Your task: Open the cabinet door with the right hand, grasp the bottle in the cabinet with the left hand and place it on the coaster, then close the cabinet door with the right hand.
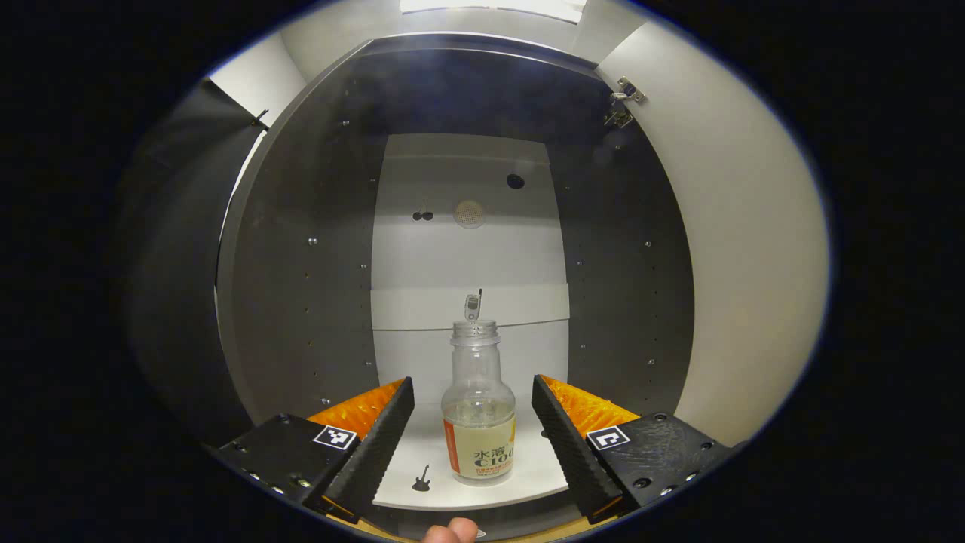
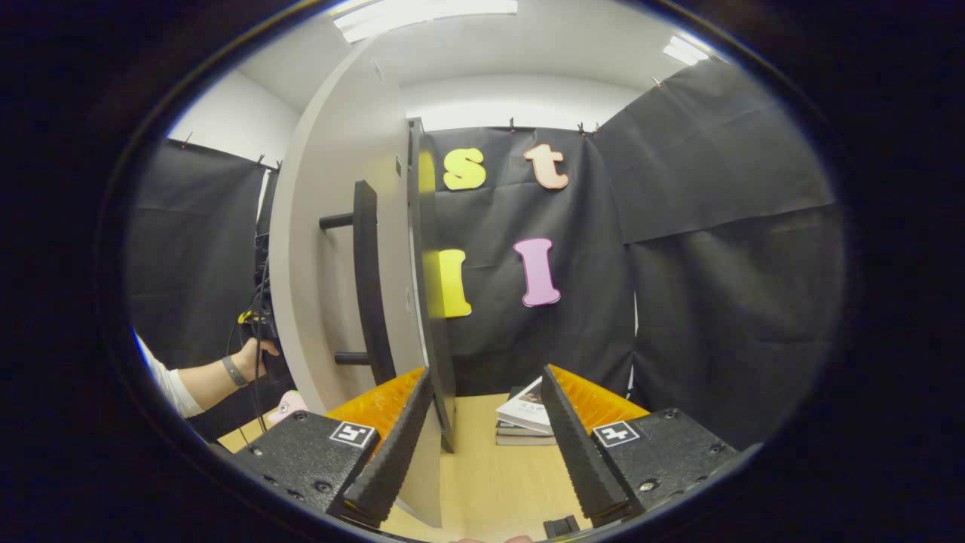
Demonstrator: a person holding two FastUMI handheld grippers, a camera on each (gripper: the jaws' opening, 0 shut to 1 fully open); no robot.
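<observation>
We are lining up on the bottle point(image 1: 478, 411), which is standing upright near the front edge of the white shelf point(image 1: 543, 471) inside the cabinet point(image 1: 301, 302). It is uncapped, clear, about a third full of pale liquid, with a label round its lower body. It is sitting centred between the fingers of the left gripper point(image 1: 473, 441), which we are holding wide open; neither finger is touching the bottle, and there is a clear gap on each side. We judge this spread is deliberate: it lets the fingers pass either side of the bottle's widest part before closing. A small guitar sticker point(image 1: 421, 478) is lying on the shelf just left of the bottle.

The cabinet door point(image 2: 339, 249) is swung open. In the left gripper view its pale inner face is running up the right side, hinge point(image 1: 624, 102) at the top; in the right gripper view we are seeing its outer face nearly edge-on, with the dark bar handle point(image 2: 368, 286). The right gripper point(image 2: 486, 445) is also spread wide, gripping nothing. The door's edge is running down close by its left finger; contact we cannot confirm. We judge it is parked there to keep the door from swinging back and to be ready for closing.

Further out, a stack of books point(image 2: 524, 418) is resting on the wooden table point(image 2: 490, 483). A person's hand point(image 2: 252, 358) is at the far side of the door, by some cables.

Opening step is done; grasp is not yet made. The coaster we are not locating.
</observation>
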